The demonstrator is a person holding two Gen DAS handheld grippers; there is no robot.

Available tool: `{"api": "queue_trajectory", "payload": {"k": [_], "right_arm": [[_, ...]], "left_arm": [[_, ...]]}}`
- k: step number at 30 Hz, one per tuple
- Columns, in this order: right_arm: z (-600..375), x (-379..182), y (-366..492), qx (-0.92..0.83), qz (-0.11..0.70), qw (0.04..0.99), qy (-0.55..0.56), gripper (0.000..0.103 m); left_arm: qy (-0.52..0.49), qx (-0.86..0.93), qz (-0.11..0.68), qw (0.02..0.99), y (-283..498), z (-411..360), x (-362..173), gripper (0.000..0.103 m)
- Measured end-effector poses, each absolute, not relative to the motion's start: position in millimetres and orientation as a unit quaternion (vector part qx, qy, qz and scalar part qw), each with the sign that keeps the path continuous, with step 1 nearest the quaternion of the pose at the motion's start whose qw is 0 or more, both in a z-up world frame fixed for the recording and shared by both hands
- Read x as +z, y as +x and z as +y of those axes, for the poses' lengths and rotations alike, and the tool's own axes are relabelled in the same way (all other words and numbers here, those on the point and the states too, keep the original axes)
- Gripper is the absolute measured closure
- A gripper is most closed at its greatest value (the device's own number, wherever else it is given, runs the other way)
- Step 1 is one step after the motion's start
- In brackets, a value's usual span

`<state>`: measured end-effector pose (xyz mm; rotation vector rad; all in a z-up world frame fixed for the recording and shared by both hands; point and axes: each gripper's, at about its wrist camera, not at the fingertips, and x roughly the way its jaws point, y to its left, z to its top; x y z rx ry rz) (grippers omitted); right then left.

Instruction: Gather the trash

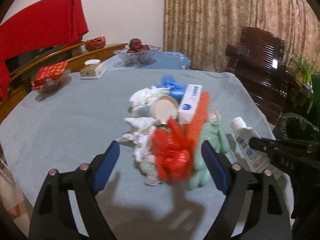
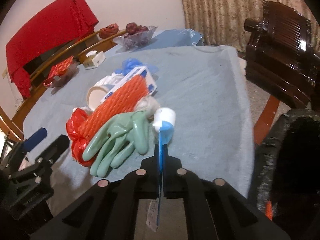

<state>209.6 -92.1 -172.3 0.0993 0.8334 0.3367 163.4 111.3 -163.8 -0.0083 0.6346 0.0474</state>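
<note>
Before me, a table (image 1: 60,120) draped in pale blue cloth fills a dim, warmly lit room. A plain off-white wall (image 1: 124,10) rises behind it, meeting heavy beige patterned curtains (image 1: 220,20) at right. A red cloth (image 1: 40,26) hangs over curved wooden furniture at left; a dark, glossy carved wooden chair (image 1: 260,60) stands beside the curtains. A glass bowl of dark red fruit (image 1: 137,54) sits at the far end.

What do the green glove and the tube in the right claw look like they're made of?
Green glove: looks like rubber or latex, smooth with a slight sheen, fingers limp. Tube: seems soft plastic, glossy white and blue, squeezed flat between the right claw pads.
</note>
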Motion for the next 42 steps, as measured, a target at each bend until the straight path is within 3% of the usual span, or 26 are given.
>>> {"api": "queue_trajectory", "payload": {"k": [13, 23, 30, 42], "right_arm": [[-127, -171, 207, 0.149, 0.412, 0.896, 0.075, 0.1], [-119, -191, 216, 0.146, 0.444, 0.881, 0.064, 0.1], [-124, -184, 213, 0.146, 0.438, 0.884, 0.073, 0.101], [-129, -171, 208, 0.142, 0.434, 0.887, 0.069, 0.101]], "left_arm": [[0.018, -0.03, 0.322, 0.946, 173, 64, -172, 0.054], [0.016, -0.042, 0.347, 0.937, 176, 61, -186, 0.067], [0.01, -0.06, 0.361, 0.931, 176, 60, -190, 0.097], [-0.002, -0.083, 0.367, 0.927, 162, 52, -182, 0.096]]}}
